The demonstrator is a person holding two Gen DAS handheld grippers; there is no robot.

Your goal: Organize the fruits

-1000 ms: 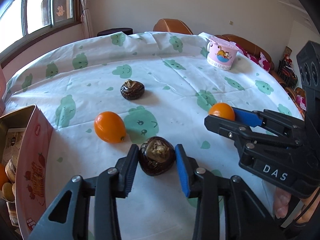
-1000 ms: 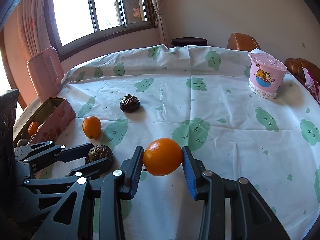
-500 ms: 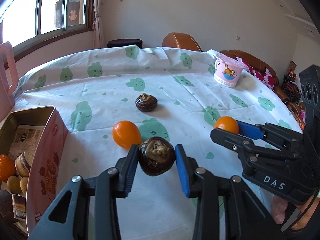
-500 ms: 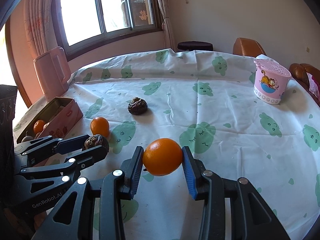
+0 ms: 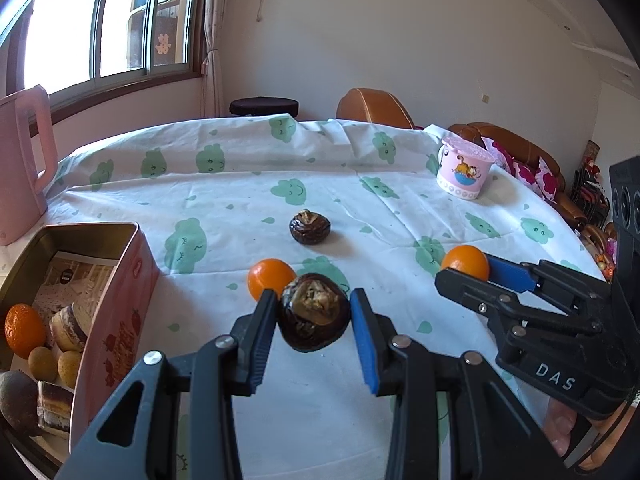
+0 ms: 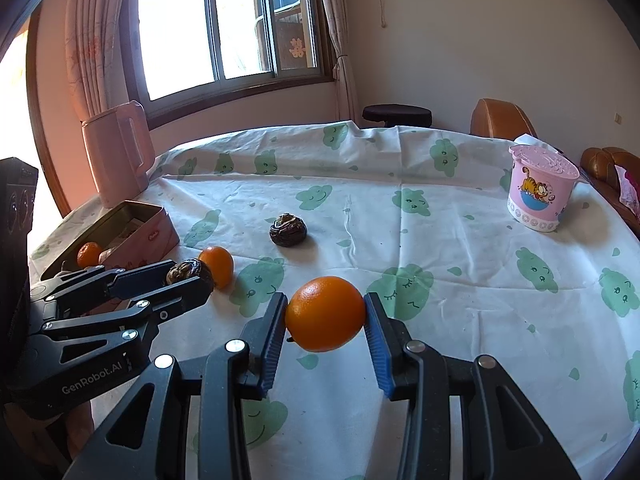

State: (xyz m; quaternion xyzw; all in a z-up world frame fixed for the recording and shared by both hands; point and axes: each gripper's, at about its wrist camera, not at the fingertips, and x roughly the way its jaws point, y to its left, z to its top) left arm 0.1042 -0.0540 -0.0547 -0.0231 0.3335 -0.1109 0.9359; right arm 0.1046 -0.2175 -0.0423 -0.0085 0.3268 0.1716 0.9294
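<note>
My left gripper [image 5: 314, 312] is shut on a dark brown wrinkled fruit [image 5: 314, 312], held above the tablecloth; it also shows in the right wrist view [image 6: 188, 274]. My right gripper [image 6: 325, 314] is shut on an orange [image 6: 325, 314], held above the table; that orange shows in the left wrist view [image 5: 466, 262]. A second orange [image 5: 268, 278] and a second dark fruit [image 5: 310, 227] lie on the cloth. An open pink tin [image 5: 120, 292] at the left holds an orange [image 5: 24, 330], small yellow fruits and cakes.
A pink cartoon cup [image 6: 540, 190] stands at the far right of the table. A pink kettle [image 6: 120, 152] stands at the far left behind the tin. Chairs and a stool stand beyond the table's far edge.
Both grippers have lifted with their fruits still held, and both views tilt up to show more of the room. The left gripper has shifted toward the tin, now more in view.
</note>
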